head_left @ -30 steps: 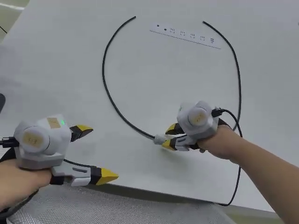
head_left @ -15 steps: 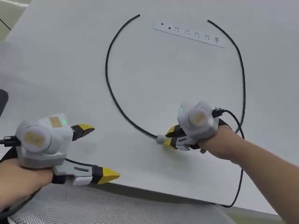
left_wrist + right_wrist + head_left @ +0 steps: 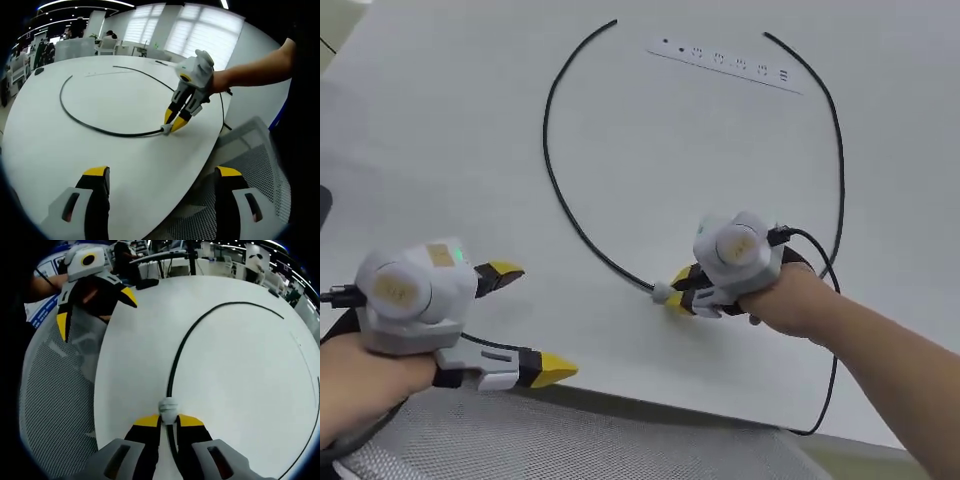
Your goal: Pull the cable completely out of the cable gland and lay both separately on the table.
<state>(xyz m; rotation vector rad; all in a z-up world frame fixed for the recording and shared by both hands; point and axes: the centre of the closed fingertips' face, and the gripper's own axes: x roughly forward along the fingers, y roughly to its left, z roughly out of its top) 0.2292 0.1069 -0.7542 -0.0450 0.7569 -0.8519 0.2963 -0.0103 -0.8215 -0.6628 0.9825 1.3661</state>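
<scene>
Black cable (image 3: 552,180) lies in a wide loop on the white desk (image 3: 440,150), its low point near the near edge. The pale cable gland (image 3: 663,294) is threaded on there. Compared with a second ago only the camera has drifted: loop and gland sit where they were, so the pull looks not yet begun.

Right gripper (image 3: 678,290) is low on the desk, with its jaws drawn together on the gland's rear, as far as I can tell, and the cable running back between them. Left gripper (image 3: 535,320) hovers at the near edge, aimed at the gland but well apart, jaws spread wide and empty.
</scene>
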